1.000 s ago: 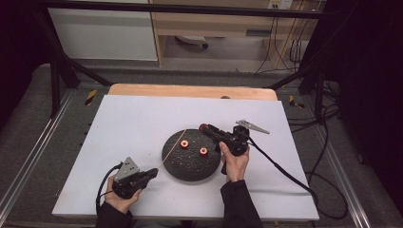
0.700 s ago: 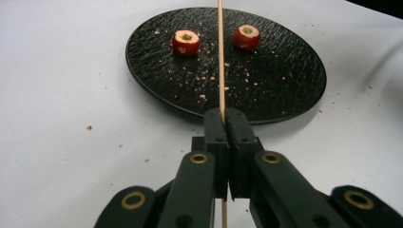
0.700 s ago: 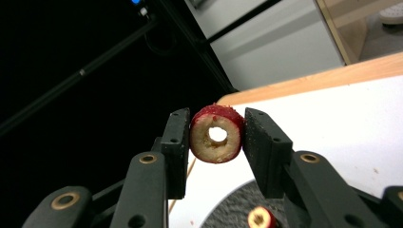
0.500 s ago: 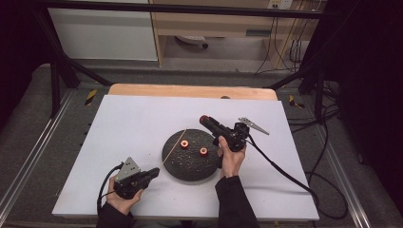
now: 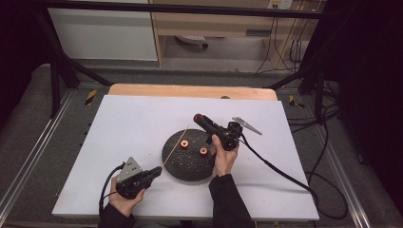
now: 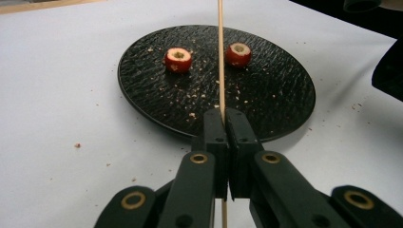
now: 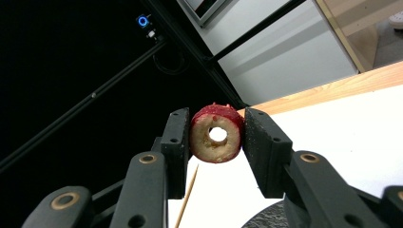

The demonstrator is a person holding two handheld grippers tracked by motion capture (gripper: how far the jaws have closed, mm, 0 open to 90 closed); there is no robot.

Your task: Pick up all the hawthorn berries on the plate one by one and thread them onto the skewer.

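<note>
Black and round, the plate [image 5: 187, 156] sits mid-table from above, carrying two cored red fruit pieces [image 5: 184, 144], with my left gripper [image 5: 154, 173] at its near-left edge and my right gripper [image 5: 198, 118] raised over its far side. Through the left gripper view, my jaws are pinched tight on a wooden skewer [image 6: 220, 57] that runs up across the plate between both pieces. Through the right gripper view, my jaws clamp a third red fruit ring [image 7: 217, 134], lifted above the white table [image 7: 351, 123], its hole facing me and the skewer tip just below.

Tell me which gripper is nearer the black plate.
Right. The right gripper hangs over the far rim of the black plate, clamping a cored red fruit slice. The left gripper sits just off its near-left edge, pinching a wooden skewer.
</note>
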